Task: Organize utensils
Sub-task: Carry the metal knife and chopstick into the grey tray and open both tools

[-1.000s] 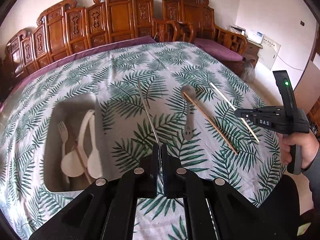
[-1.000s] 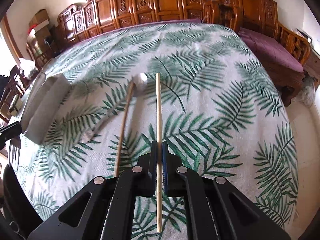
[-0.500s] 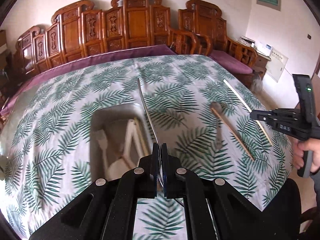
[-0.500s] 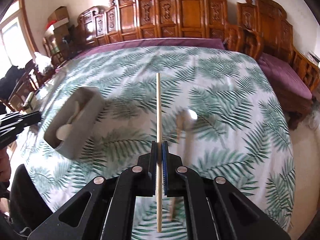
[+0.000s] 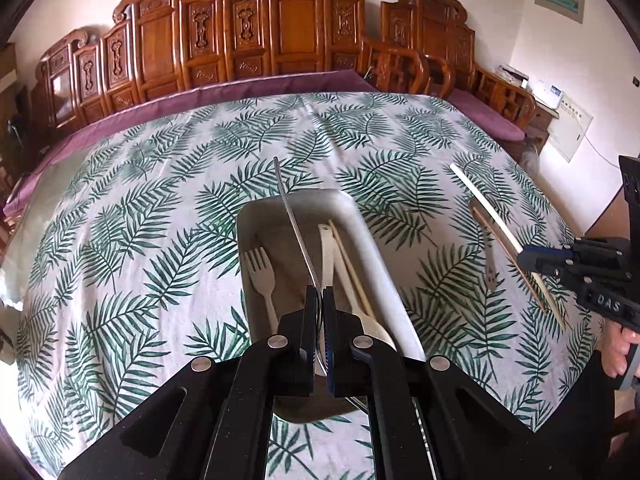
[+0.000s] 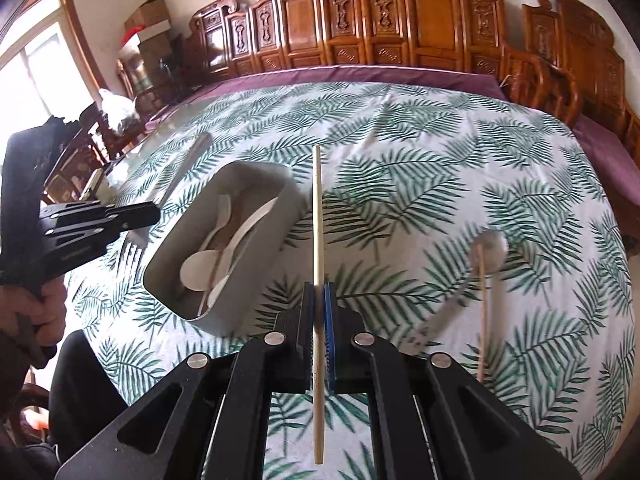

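Both grippers are holding utensils near the grey tray.

Left wrist view: the left gripper is pinching a thin metal utensil above the tray, where a pale fork is lying. Right wrist view: the right gripper is clamping a wooden chopstick right of the tray; a metal spoon and second chopstick are lying on the tablecloth far right.

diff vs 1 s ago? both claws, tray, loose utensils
Left claw, shut on the metal utensil, has carried it from beside the tray to above it. Right claw, shut on a chopstick, has lifted it toward the tray. Nothing released. Unchanged: the metal spoon and other chopstick on the tablecloth.
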### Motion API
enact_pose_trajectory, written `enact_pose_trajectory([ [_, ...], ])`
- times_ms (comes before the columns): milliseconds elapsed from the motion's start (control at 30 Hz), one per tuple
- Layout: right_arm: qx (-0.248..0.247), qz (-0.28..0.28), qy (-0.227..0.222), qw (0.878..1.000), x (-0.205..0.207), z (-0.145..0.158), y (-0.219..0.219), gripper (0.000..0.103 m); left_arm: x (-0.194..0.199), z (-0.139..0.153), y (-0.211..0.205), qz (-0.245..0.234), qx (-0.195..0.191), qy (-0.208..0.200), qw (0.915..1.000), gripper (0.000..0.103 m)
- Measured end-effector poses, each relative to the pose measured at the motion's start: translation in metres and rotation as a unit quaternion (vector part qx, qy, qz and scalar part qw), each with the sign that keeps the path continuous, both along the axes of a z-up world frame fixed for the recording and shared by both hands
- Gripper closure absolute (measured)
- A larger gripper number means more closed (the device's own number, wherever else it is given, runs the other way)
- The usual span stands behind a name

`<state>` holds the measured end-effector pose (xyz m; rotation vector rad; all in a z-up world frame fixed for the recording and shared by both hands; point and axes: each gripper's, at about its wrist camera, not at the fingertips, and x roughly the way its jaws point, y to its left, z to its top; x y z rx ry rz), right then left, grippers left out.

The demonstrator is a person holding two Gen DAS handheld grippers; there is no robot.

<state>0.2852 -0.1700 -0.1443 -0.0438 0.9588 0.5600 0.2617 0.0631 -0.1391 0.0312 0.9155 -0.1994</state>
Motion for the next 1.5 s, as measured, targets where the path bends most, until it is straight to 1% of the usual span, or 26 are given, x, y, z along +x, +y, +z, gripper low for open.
enact_pose_trajectory([
  [233, -0.004, 0.022, 0.008, 1.000, 0.002, -0.003, 0.030, 0.097, 0.017, -0.013, 0.008, 0.001, -0.010, 0.019, 0.9998, 0.100],
  [567, -0.007, 0.038, 0.008, 0.999, 0.008, 0.004, 0.052, 0.097, 0.035, -0.030, 0.012, 0.002, -0.026, 0.036, 0.9990, 0.099],
  [733, -0.010, 0.043, 0.011, 0.999, 0.011, 0.004, 0.063, 0.097, 0.034, -0.022, 0.018, 0.009, -0.037, 0.024, 0.9990, 0.099],
  [933, -0.002, 0.049, 0.017, 0.999, 0.013, 0.003, 0.081, 0.097, 0.024, -0.004, 0.035, 0.029, -0.037, 0.002, 0.9989, 0.099],
  [1000, 0.002, 0.051, 0.020, 0.999, 0.014, 0.003, 0.089, 0.097, 0.018, 0.002, 0.041, 0.039, -0.031, -0.006, 0.9988, 0.098],
  [1067, 0.008, 0.051, 0.024, 0.998, 0.015, 0.002, 0.097, 0.097, 0.013, 0.008, 0.048, 0.047, -0.025, -0.014, 0.9985, 0.087],
  [1100, 0.012, 0.051, 0.028, 0.998, 0.016, 0.001, 0.102, 0.097, 0.009, 0.011, 0.051, 0.050, -0.022, -0.019, 0.9983, 0.079],
  [1167, 0.015, 0.047, 0.035, 0.998, 0.019, -0.003, 0.109, 0.097, 0.003, 0.016, 0.057, 0.055, -0.014, -0.029, 0.9980, 0.077],
  [1267, 0.027, 0.039, 0.047, 0.998, 0.025, -0.008, 0.119, 0.097, -0.005, 0.021, 0.062, 0.061, -0.006, -0.036, 0.9975, 0.068],
  [1333, 0.031, 0.036, 0.053, 0.997, 0.028, -0.013, 0.127, 0.097, -0.012, 0.024, 0.066, 0.064, -0.004, -0.043, 0.9970, 0.053],
  [1400, 0.030, 0.034, 0.055, 0.997, 0.032, -0.016, 0.133, 0.097, -0.016, 0.025, 0.069, 0.065, -0.007, -0.045, 0.9969, 0.052],
  [1500, 0.037, 0.029, 0.061, 0.997, 0.037, -0.020, 0.139, 0.097, -0.020, 0.027, 0.075, 0.072, -0.010, -0.046, 0.9963, 0.046],
])
